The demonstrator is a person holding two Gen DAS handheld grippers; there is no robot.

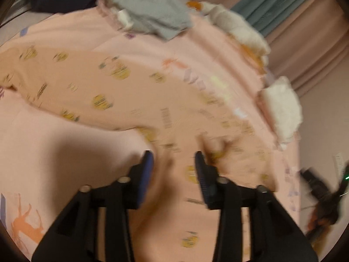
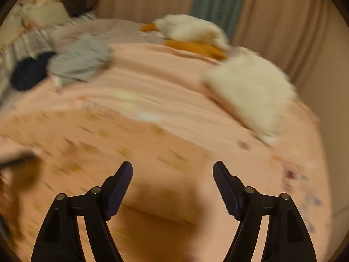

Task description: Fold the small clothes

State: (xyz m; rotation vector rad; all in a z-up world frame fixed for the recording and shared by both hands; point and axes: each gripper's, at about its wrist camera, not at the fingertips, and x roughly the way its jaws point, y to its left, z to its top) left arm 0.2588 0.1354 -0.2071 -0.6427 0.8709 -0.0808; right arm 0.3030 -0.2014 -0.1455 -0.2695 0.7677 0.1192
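A peach garment printed with small yellow motifs lies spread on the pink bedspread. My left gripper hovers over its near part with the jaws apart and nothing pinched between them. A raised fold of the garment stands just beyond the right fingertip. In the right wrist view the same garment runs across the blurred foreground. My right gripper is wide open above it and holds nothing. A dark blurred shape at the right edge of the left wrist view looks like the other gripper.
A crumpled grey garment and a dark navy cloth lie at the far side of the bed. White fluffy items and an orange piece sit along the right edge. Curtains hang behind.
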